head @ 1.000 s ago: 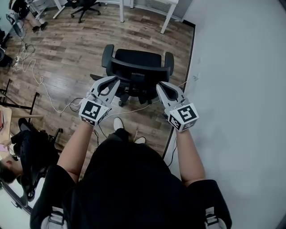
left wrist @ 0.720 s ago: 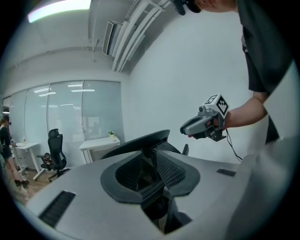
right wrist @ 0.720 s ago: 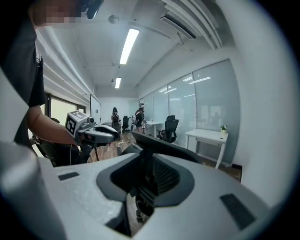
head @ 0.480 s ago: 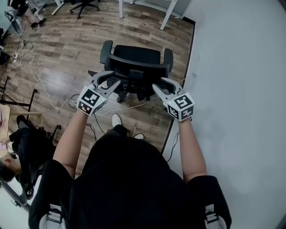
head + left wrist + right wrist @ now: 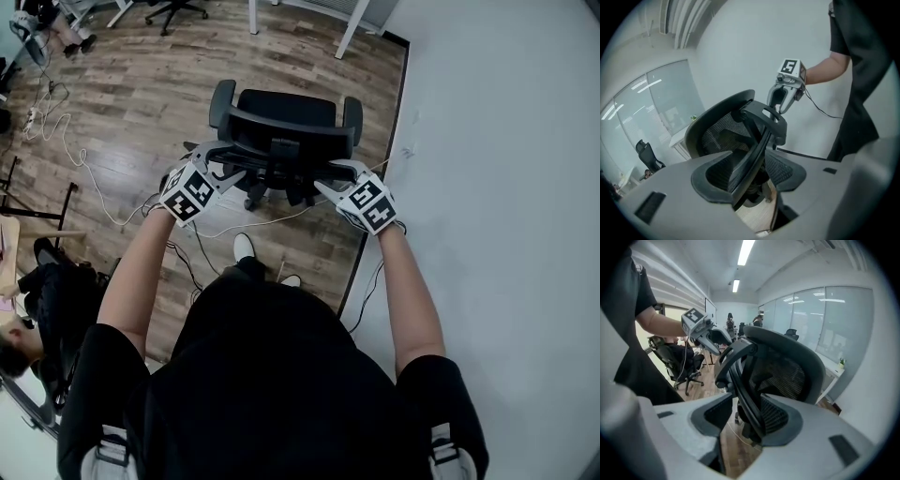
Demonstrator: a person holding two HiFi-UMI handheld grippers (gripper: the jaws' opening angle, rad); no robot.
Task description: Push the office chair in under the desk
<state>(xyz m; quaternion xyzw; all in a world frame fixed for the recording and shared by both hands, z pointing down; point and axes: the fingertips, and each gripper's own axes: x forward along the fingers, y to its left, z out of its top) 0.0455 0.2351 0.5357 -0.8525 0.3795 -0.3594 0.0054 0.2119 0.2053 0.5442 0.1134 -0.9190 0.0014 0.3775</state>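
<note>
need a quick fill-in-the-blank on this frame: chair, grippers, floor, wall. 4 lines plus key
The black mesh office chair stands on a ____ plank floor.
The left gripper and right gripper each straddle the chair's ____ frame.
Both grippers' jaws stand ____.
In the head view the pale grey wall lies to the chair's ____.
Missing: wooden; backrest; open; right.
Note: both grippers' jaws have just been opening, with the backrest frame between them, unclamped.
</note>
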